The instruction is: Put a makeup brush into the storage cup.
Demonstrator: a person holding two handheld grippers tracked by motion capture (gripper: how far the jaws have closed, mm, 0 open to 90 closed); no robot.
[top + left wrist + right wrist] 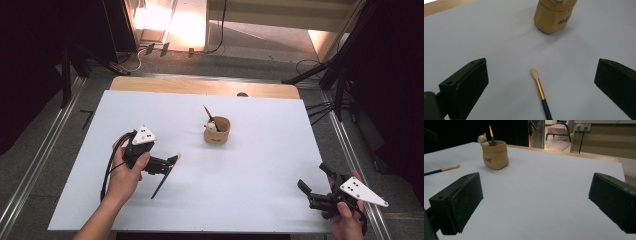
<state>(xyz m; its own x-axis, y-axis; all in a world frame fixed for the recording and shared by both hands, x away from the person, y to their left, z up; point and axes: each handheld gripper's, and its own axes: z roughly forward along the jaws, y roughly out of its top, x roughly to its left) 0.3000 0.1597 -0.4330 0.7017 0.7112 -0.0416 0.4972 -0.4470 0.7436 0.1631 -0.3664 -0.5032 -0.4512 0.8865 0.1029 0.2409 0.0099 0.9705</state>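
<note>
A paintbrush (541,91) with a dark green handle, gold ferrule and pale bristles lies flat on the white table sheet (260,170). My left gripper (541,62) is open, its jaws wide apart on either side of the brush and not touching it. From above, the left gripper (167,165) hovers over the brush (162,185) at the table's left. A tan pouch-shaped holder (217,132) stands mid-table, with a second brush (491,135) and a small bear figure (482,139) at its rim. My right gripper (315,179) is open with nothing in it near the front right corner.
A bare wooden strip (200,86) runs along the table's far edge. Dark stands and cables (325,75) sit on the floor behind and to the right. Wide bare sheet separates the holder (495,155) from the right gripper (535,178).
</note>
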